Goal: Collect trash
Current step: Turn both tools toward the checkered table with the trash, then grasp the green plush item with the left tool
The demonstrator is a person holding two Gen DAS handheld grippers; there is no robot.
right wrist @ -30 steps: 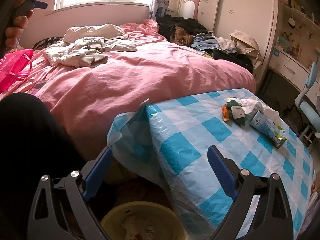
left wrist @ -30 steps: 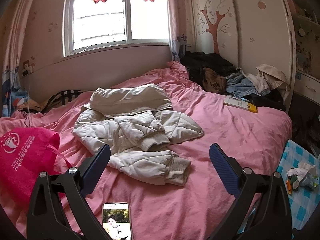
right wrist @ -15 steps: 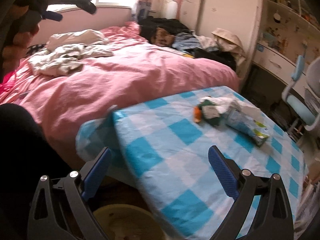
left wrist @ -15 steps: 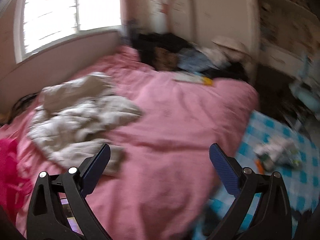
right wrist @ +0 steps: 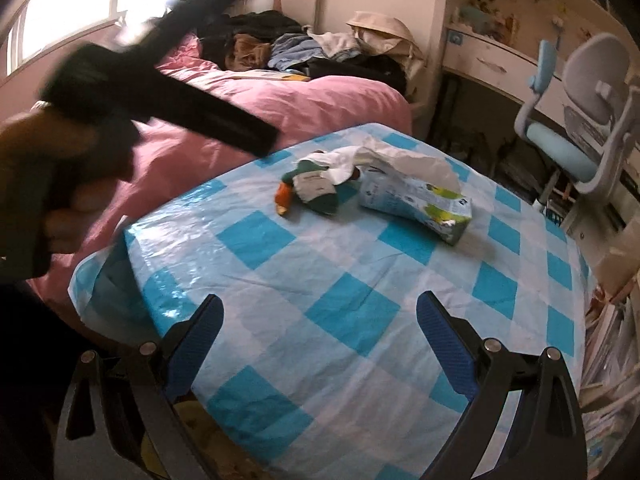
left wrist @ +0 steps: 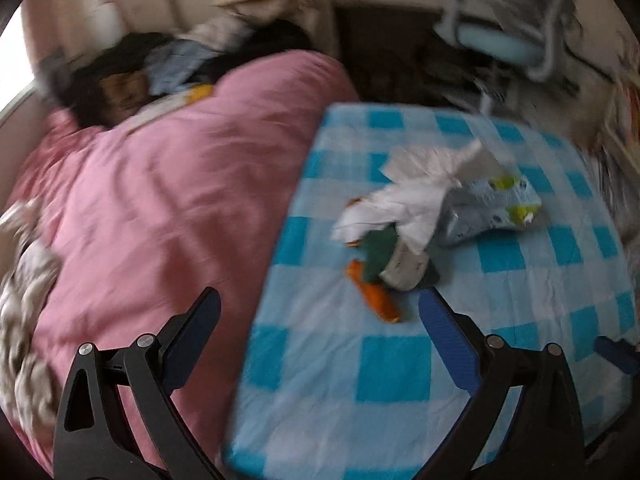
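Trash heaped on a blue-and-white checked table [right wrist: 328, 280] beside a pink bed [right wrist: 280, 104]: white crumpled tissue [left wrist: 416, 192], a dark green and white wrapper [right wrist: 316, 188], a small orange scrap [right wrist: 282, 194] at the near-left edge of the pile, and just right of these a pale blue tissue pack [right wrist: 416, 200] with green patches, paper poking from its top. All of it toward the far half of the table, the pieces touching or overlapping. Left hand-held gripper [left wrist: 320, 312] open wide and empty, poised above the table's left edge with the bed to its left, its right blue pad close to the orange scrap in the blurred left wrist view. Right hand-held gripper [right wrist: 320, 316] likewise spread apart and holding nothing, over the near part of the table, well apart from the pile. Seen from the right wrist, upper left: a hand [right wrist: 60, 184] around the dark, motion-blurred body of the left tool. Clothes [right wrist: 304, 46] piled at the bed's far end; a blue and grey chair [right wrist: 576, 120] far right near a white desk [right wrist: 496, 64].
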